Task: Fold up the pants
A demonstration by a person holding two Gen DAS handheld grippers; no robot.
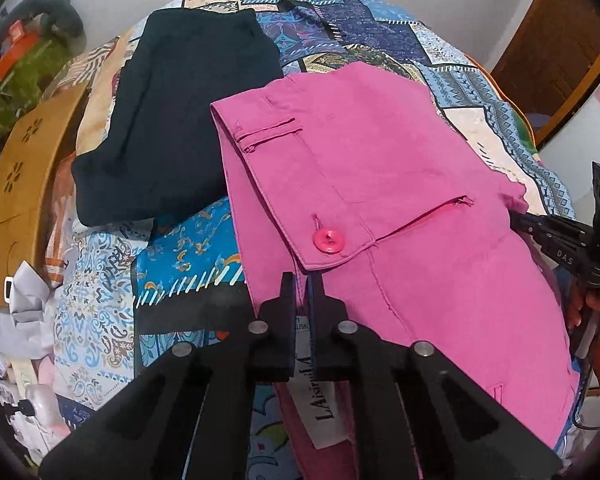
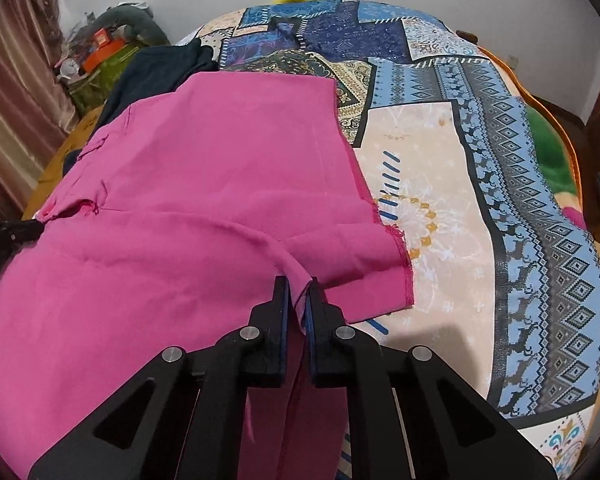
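Observation:
The pink pants (image 1: pixel 380 184) lie partly folded on the patterned bedspread (image 1: pixel 112 312), waistband and pink button (image 1: pixel 329 240) toward the near left. My left gripper (image 1: pixel 303 280) is shut on the waistband edge, with a white label showing between its jaws. In the right wrist view the pink pants (image 2: pixel 204 184) spread across the left half, raw hems at the right. My right gripper (image 2: pixel 298 286) is shut on a fold of the pink fabric near the leg end. The right gripper also shows in the left wrist view (image 1: pixel 540 228) at the right edge.
A folded dark navy garment (image 1: pixel 180 120) lies on the bed beyond the pink pants, also seen in the right wrist view (image 2: pixel 156 68). A wooden headboard (image 1: pixel 24 184) and clutter (image 1: pixel 24 64) stand at the left. A wooden door (image 1: pixel 560 44) is at the right.

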